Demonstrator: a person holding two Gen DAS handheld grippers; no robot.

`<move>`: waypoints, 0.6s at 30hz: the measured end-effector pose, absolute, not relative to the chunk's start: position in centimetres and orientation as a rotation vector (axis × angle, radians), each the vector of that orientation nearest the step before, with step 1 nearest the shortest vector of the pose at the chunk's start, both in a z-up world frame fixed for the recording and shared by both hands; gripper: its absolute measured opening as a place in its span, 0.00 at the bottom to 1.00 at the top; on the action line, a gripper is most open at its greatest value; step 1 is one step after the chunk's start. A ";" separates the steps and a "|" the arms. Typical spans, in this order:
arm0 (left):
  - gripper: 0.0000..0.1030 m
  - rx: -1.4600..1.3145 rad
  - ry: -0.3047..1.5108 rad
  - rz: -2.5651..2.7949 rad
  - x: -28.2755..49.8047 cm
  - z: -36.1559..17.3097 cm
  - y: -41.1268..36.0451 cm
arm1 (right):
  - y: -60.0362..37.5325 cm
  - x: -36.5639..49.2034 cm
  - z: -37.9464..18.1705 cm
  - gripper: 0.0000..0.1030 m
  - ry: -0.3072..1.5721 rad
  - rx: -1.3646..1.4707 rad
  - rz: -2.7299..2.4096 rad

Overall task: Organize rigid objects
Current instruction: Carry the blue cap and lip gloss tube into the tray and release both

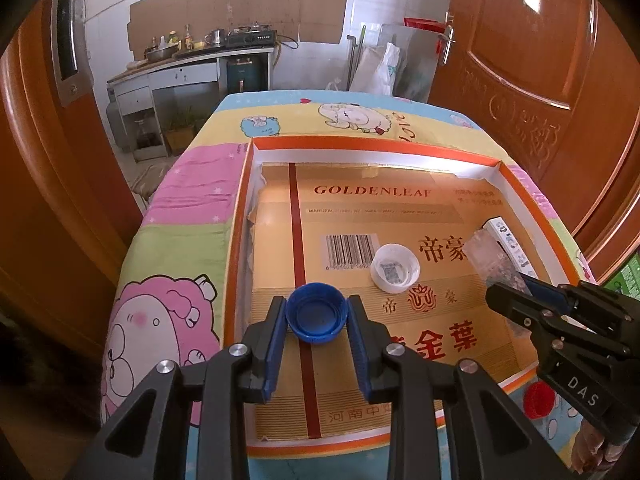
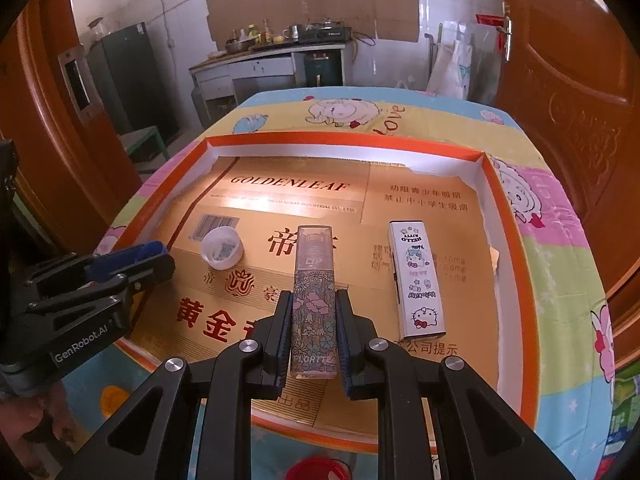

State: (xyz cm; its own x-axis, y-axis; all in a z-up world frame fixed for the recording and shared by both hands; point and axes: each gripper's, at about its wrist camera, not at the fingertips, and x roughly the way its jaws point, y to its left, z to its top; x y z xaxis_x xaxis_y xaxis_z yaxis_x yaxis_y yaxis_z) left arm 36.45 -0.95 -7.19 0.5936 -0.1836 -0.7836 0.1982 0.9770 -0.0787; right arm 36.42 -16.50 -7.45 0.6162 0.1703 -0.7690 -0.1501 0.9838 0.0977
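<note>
Two tools: ribbed round blue cap point(image 1: 316, 318), flat floral case point(image 2: 314, 300).

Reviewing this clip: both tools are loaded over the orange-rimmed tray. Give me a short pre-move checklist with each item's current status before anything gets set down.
1. Left tool grips the blue cap: ok, fingers on both sides, open side up.
2. Right tool grips the floral lip tube: ok, clamped at its lower half.
3. Blue cap off the tray floor: cannot tell from this angle.
4. Free floor for placing: ok, bare cardboard lies between the white cap and the Hello Kitty box.
5. Tools clear of each other: ok, a gap shows in both views.
6. Red cap gathered: not ok, it lies outside the tray, on the cloth.
</note>
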 end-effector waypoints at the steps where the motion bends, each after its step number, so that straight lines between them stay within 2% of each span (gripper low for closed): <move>1: 0.30 0.018 0.910 -0.222 36.5 -7.2 -1.0 | -16.5 36.4 -7.5 0.19 0.889 0.024 0.184; 18: 0.30 0.059 0.911 -0.221 36.4 -7.7 -1.6 | -16.6 37.1 -8.6 0.21 0.911 0.028 0.185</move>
State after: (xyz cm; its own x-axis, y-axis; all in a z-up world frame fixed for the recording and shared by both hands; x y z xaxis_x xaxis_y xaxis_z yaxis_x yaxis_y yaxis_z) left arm 36.45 -1.59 -7.72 0.5920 -0.1648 -0.7890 0.2143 0.9758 -0.0430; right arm 37.06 -16.60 -8.57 0.5984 0.1711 -0.7827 -0.1477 0.9837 0.1021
